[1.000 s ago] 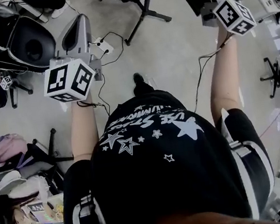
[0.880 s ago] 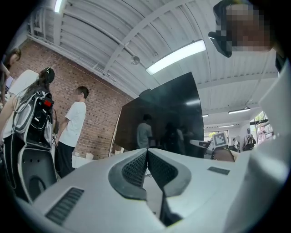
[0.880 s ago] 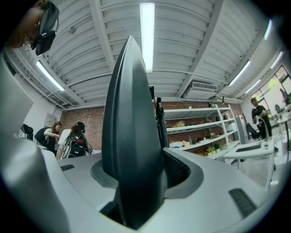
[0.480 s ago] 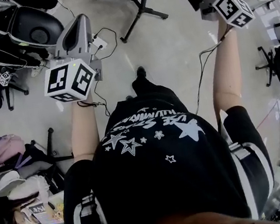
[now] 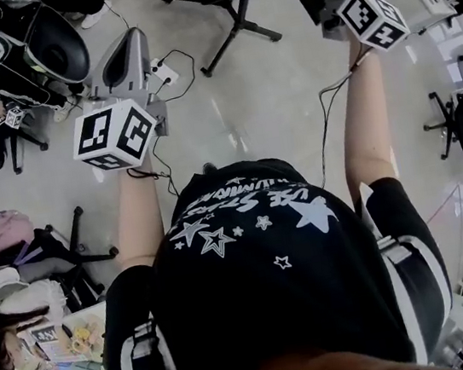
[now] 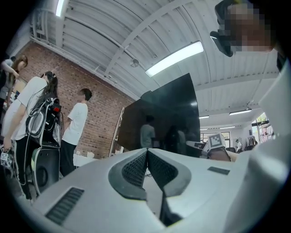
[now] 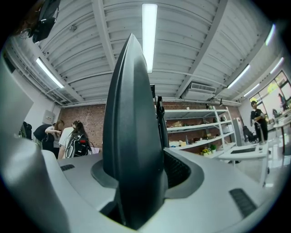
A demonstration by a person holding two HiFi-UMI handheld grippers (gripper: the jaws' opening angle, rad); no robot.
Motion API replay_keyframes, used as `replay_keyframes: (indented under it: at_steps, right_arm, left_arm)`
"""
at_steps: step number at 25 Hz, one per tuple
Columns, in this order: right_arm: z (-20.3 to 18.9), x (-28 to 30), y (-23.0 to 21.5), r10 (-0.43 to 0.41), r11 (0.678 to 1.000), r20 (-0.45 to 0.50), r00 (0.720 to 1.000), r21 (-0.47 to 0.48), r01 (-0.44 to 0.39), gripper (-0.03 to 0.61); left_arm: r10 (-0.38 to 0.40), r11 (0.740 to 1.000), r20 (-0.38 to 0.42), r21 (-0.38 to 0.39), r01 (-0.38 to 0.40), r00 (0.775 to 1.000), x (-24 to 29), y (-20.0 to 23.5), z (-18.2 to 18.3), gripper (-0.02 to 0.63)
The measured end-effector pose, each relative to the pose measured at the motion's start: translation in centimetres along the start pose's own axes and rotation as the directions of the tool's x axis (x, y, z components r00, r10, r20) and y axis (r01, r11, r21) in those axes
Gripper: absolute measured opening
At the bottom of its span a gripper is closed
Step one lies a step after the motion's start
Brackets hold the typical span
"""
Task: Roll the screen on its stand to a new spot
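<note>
Over by the person's right hand, the screen (image 6: 159, 116) stands as a broad, flat, glossy black panel with dim reflections on its face. The right gripper (image 7: 136, 154) is clamped on its side edge. The right gripper view shows that edge as a smooth dark blade rising tall between the ribbed pads. The left gripper view shows the panel's whole face instead, with the right gripper's marker cube (image 6: 216, 141) at its side. From the head view only a dark corner of the panel shows. Beside that corner a black splay-legged base (image 5: 227, 12) stands on the pale, shiny floor (image 5: 269, 88); I cannot tell whether it is the screen's own stand.

The left gripper (image 6: 146, 152) is held apart from the screen, its grey moulded jaws pressed together with nothing between them.

White open shelves (image 7: 195, 132) against the far brick wall (image 6: 100, 118) hold boxes and a small plant. Several people (image 6: 77, 123) stand by the bricks under a ribbed ceiling with strip lights. A white power strip (image 5: 165, 73) lies on the floor with cables running from it.
</note>
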State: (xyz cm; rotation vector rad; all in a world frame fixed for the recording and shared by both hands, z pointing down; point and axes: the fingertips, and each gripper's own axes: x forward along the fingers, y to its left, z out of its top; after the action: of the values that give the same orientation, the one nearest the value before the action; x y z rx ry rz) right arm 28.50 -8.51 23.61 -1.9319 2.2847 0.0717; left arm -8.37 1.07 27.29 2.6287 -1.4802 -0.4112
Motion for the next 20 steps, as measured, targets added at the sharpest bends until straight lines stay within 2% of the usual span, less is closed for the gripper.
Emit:
replay_keyframes:
  at_steps: [7, 13, 20]
  right_arm:
    - [-0.3, -0.6, 0.1, 0.042, 0.999, 0.001, 0.999, 0.021, -0.042, 0.222]
    - [-0.7, -3.4, 0.0, 0.066, 0.998, -0.003, 0.998, 0.005, -0.066, 0.224]
    - [-0.5, -8.1, 0.6, 0.142, 0.987, 0.018, 0.99, 0.07, -0.143, 0.222]
  left_arm:
    - [0.003, 1.0, -0.004, 0.029, -0.003, 1.0, 0.4, -4.8, -0.6, 0.012]
    - [0.01, 0.999, 0.002, 0.053, -0.01, 1.0, 0.0, -8.4, -0.9, 0.012]
    - [0.02, 0.997, 0.003, 0.071, -0.02, 1.0, 0.3, -13.0, -1.5, 0.012]
